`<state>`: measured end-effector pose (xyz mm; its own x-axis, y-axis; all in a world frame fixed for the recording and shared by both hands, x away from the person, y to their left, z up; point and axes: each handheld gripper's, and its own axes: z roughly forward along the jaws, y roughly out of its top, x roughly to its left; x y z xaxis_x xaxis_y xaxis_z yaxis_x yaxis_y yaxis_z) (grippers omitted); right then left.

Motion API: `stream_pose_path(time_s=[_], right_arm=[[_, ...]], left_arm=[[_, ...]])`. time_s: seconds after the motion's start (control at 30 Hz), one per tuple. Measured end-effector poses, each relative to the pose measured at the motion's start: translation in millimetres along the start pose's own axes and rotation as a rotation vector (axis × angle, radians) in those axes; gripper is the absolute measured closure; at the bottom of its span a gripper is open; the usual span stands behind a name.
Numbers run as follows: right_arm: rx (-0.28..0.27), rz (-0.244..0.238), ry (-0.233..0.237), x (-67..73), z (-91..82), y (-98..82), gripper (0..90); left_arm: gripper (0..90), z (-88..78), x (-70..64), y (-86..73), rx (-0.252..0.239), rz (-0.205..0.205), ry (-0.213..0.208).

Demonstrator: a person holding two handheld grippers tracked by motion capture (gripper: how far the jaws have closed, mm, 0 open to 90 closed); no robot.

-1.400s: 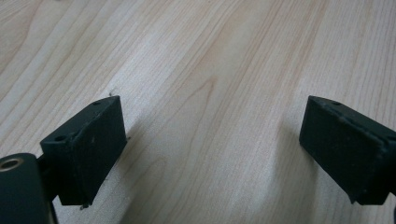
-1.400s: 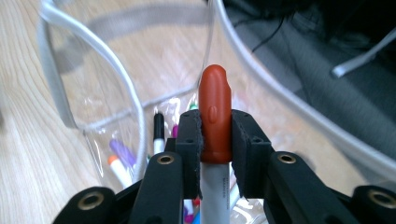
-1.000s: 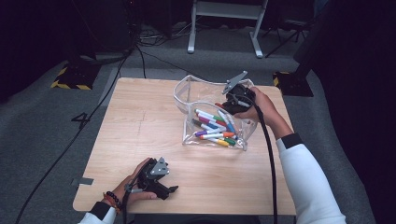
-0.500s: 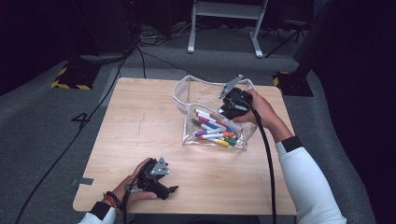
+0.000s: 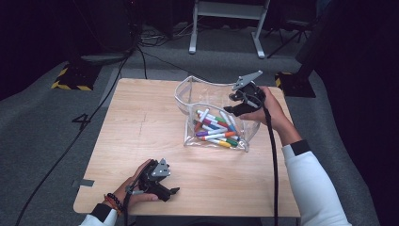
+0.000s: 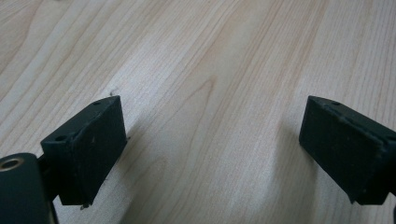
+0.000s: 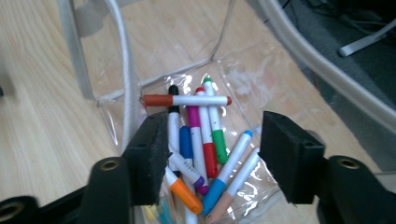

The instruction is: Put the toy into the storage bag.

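Note:
A clear plastic pouch (image 5: pixel 197 89) stands open on the wooden table (image 5: pixel 141 122), with several coloured markers (image 5: pixel 215 130) lying in its bottom. My right gripper (image 5: pixel 231 108) hovers over the pouch's right side, pointing down into it. In the right gripper view its jaws (image 7: pixel 215 135) have just been opening and stand apart with nothing pressed between them. The markers (image 7: pixel 205 140) lie below, inside the pouch (image 7: pixel 126 88). My left gripper (image 5: pixel 173 191) rests on the table near the front left, open over bare wood (image 6: pixel 212 140).
Cables trail from both grippers toward the table's front edge. Grey carpet with cables, a yellow-black striped block (image 5: pixel 73 77) and a white stand (image 5: pixel 226 28) lies beyond the table. Bare wood (image 5: pixel 141 108) stretches left of the pouch.
The right hand has shifted only slightly over the pouch. The left hand and its gripper have stayed where they were.

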<state>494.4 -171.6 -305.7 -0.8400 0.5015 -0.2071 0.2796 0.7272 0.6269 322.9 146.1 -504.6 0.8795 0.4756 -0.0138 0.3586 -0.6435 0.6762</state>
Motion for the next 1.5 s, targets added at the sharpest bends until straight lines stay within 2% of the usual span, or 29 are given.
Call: stream_pose_path(time_s=[0.13, 0.17, 0.2, 0.37, 0.43, 0.47, 0.57, 0.73, 0.93, 0.97, 1.0, 1.1, 1.13, 1.33, 1.5], right_arm=[[-0.117, 0.029, 0.01, -0.7, -16.7, -3.4, 35.4], [-0.117, 0.029, 0.01, -0.7, -16.7, -3.4, 35.4], [-0.154, 0.021, 0.022, 2.5, -25.1, -4.5, 33.6], [-0.232, 0.044, 0.03, 8.0, -44.4, -9.5, 32.8], [-0.238, 0.041, 0.029, 9.3, -47.5, -10.7, 32.2], [-0.252, 0.033, 0.011, 12.5, -53.5, -13.6, 31.3], [-0.26, 0.039, 0.008, 14.5, -58.8, -17.7, 31.1], [-0.256, 0.031, -0.015, 22.8, -70.5, -34.7, 30.5], [-0.269, 0.039, -0.041, 29.9, -80.0, -59.5, 29.8], [-0.269, 0.039, -0.041, 29.9, -80.0, -59.5, 29.8], [-0.271, 0.038, -0.043, 32.2, -82.3, -68.2, 29.5], [-0.277, 0.045, -0.04, 33.8, -84.5, -76.3, 29.5], [-0.282, 0.052, -0.043, 35.8, -86.5, -83.9, 29.4], [-0.278, 0.059, -0.047, 41.1, -87.4, -100.3, 28.7], [-0.253, 0.069, -0.063, 47.4, -83.3, -121.9, 28.0]], left_arm=[[7.6, 0.0, 0.1, 0.0, 0.0, 0.0, -0.001], [7.6, 0.0, 0.1, 0.0, 0.0, 0.0, -0.001], [7.6, 0.0, 0.1, 0.0, 0.001, 0.0, -0.001], [7.6, 0.0, 0.1, 0.0, 0.0, 0.0, -0.001], [7.6, 0.0, 0.1, 0.0, 0.0, 0.0, -0.001], [7.6, 0.0, 0.0, 0.0, 0.0, -0.001, -0.001], [7.6, 0.1, 0.0, -0.1, -0.002, -0.001, -0.001], [7.6, 0.0, 0.0, 0.0, -0.001, 0.0, 0.0], [7.6, 0.0, -0.1, 0.0, -0.001, -0.001, 0.001], [7.6, 0.0, -0.1, 0.0, -0.001, -0.001, 0.001], [7.6, 0.0, -0.1, 0.0, -0.001, -0.001, 0.0], [7.6, 0.1, -0.1, 0.0, -0.001, -0.001, 0.0], [7.6, 0.1, 0.0, 0.0, -0.001, -0.001, 0.0], [7.6, 0.0, 0.0, 0.0, 0.0, 0.0, 0.0], [7.6, 0.0, -0.2, -0.1, -0.001, -0.002, 0.001]])
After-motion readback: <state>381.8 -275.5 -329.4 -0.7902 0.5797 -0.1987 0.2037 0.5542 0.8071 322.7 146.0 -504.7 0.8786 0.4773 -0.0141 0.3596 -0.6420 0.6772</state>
